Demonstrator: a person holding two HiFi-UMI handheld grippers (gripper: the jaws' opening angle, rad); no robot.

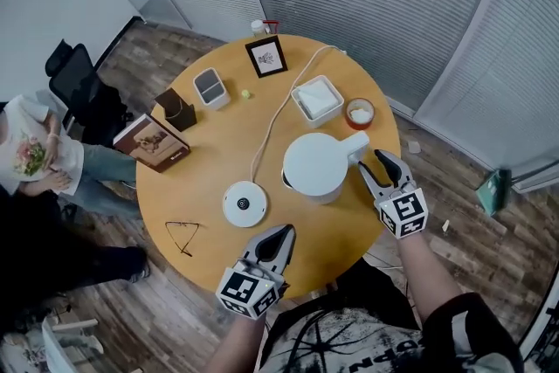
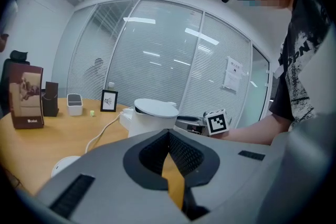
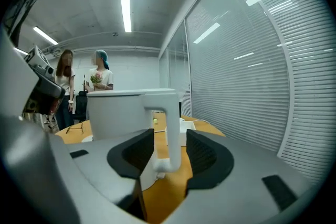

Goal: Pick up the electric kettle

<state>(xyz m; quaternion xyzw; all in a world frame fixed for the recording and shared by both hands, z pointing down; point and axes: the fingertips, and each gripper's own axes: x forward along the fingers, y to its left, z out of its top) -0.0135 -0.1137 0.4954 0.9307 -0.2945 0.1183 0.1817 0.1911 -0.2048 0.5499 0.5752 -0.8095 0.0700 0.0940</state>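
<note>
Kettle (image 1: 316, 166) on table (image 1: 210, 166), unlifted; right gripper (image 1: 374, 163) jaws apart astride handle (image 3: 170, 128), not yet clamped; left gripper (image 1: 279, 237) jaws together, idle. Grasp and lift remain.

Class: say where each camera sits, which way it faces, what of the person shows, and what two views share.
Head view: on the person's head, looking steeply down on the table; left gripper, right gripper and forearms show.
Left gripper view: on that gripper, facing across the table at the electric kettle; shut fingers and torso show.
Right gripper view: on that gripper, facing the kettle's handle between its open fingers.
Both gripper views show the kettle.
</note>
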